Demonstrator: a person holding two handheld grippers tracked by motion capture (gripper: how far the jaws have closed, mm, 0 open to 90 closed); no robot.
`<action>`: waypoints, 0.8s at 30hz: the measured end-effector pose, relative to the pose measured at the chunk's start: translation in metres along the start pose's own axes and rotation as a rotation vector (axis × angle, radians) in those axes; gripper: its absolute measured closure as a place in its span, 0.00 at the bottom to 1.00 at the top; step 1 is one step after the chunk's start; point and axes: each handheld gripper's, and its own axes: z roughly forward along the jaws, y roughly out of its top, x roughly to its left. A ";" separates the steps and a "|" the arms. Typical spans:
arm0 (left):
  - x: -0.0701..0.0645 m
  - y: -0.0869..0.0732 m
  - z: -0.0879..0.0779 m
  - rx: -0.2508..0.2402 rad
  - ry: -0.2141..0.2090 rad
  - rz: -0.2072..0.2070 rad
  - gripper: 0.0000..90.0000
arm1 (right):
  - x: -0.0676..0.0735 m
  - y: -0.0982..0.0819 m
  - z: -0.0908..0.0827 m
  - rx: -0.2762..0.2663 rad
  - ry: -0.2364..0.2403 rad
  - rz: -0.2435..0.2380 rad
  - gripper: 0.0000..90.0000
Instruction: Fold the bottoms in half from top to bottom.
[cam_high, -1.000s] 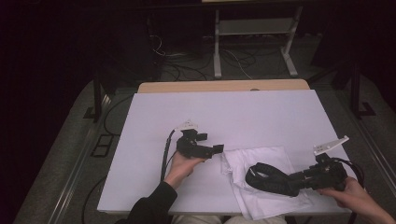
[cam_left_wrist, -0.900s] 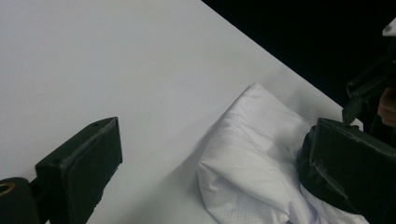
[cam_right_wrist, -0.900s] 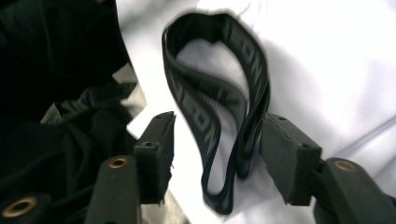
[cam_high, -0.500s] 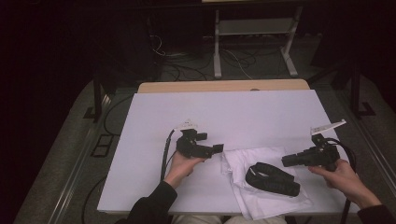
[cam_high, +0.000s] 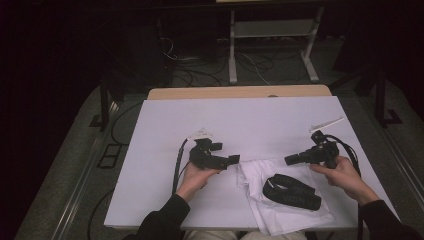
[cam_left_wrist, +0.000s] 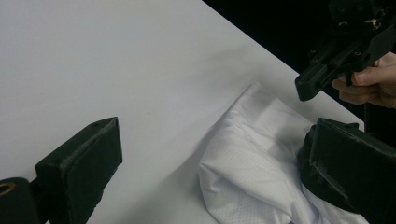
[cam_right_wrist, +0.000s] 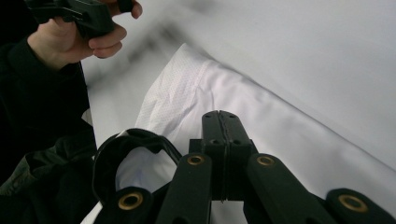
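Right tongs (cam_high: 289, 161) have just been closing, empty, beside the white garment (cam_high: 280, 200); left tongs (cam_high: 234, 160) gape open at its edge.

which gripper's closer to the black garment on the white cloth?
Right. The right gripper hovers just above-right of the black garment; the left gripper sits farther off, past the white cloth's left edge.

My left gripper's (cam_left_wrist: 205, 163) own view cuts off the white garment (cam_left_wrist: 252, 172) at the bottom edge, right between my jaws. From my right gripper (cam_right_wrist: 220, 122), the table (cam_right_wrist: 327, 42) beyond is motion-blurred, and can't tell what that dark strappy thing (cam_high: 291, 191) is.
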 end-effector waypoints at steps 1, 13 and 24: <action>0.000 0.000 0.000 0.001 0.000 0.002 0.02 | 0.000 0.002 0.004 0.011 0.009 0.002 0.98; -0.001 0.000 0.001 0.008 -0.005 0.004 0.02 | 0.003 0.012 0.036 0.122 0.041 0.016 0.98; -0.001 -0.001 0.002 0.017 -0.009 0.006 0.02 | 0.008 0.011 0.053 0.214 0.046 0.008 0.98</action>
